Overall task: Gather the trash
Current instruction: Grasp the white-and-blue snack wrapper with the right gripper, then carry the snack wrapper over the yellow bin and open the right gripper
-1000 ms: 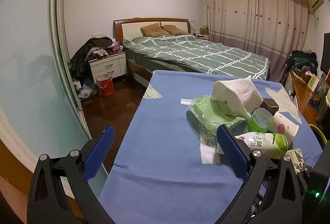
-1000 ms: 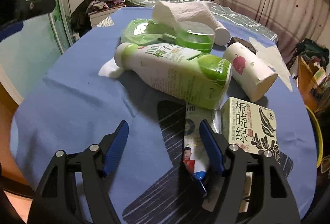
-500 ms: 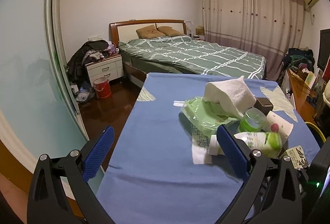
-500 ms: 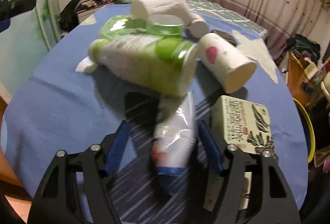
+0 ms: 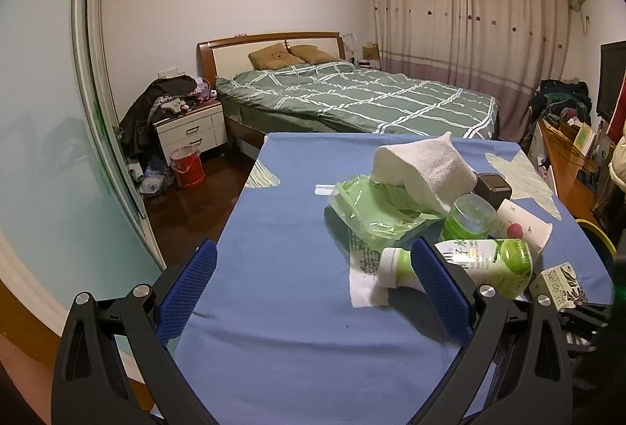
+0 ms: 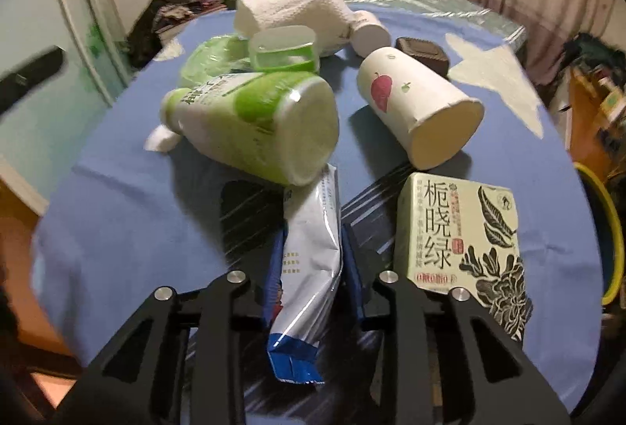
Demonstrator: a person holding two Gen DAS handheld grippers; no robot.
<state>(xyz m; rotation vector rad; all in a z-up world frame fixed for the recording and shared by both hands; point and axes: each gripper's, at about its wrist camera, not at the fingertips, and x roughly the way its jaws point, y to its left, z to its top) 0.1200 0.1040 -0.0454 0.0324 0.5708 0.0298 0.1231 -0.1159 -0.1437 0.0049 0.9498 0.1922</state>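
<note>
My right gripper (image 6: 313, 264) has just been closing; its pads now press a white-and-blue packet (image 6: 309, 253). Packet's far end lies under the green-white bottle (image 6: 258, 124). Paper cup (image 6: 418, 116) on its side nearby. Tea box (image 6: 457, 241) just right of the jaws, on blue cloth (image 6: 117, 198).

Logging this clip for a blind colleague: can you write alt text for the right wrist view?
The right gripper, jaws just closed, pinches a white-and-blue snack packet on a blue tablecloth. Beyond lie a tipped green-and-white drink bottle, a paper cup and a tea box.

A home bedroom: made bed (image 5: 352, 94), nightstand (image 5: 191, 130), long curtains (image 5: 469, 34).
</note>
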